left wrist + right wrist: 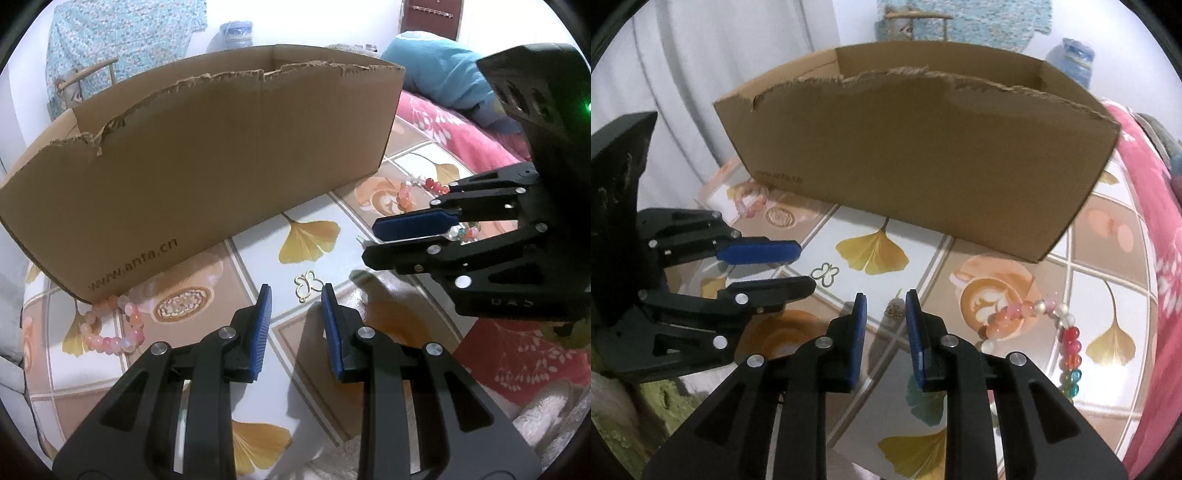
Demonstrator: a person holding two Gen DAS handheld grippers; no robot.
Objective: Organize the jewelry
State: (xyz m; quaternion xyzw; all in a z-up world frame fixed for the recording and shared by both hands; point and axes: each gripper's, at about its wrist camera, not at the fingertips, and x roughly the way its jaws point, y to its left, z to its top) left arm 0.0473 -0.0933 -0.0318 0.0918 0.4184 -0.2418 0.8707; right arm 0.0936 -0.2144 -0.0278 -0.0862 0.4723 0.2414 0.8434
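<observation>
Hovering left tool [295, 291], spread, empty, just below gold butterfly charm [308, 286] lower centre; right tool [885, 300] spread, empty, over small gold charm [894, 312]; cardboard box [207, 155] upper frame.

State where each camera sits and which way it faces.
Left wrist: on the left gripper, angled down at the butterfly charm before the cardboard box; right gripper shows too.
Right wrist: on the right gripper, angled down at the tablecloth; left gripper shows too.
Shared: box, charm, both open grippers.
</observation>
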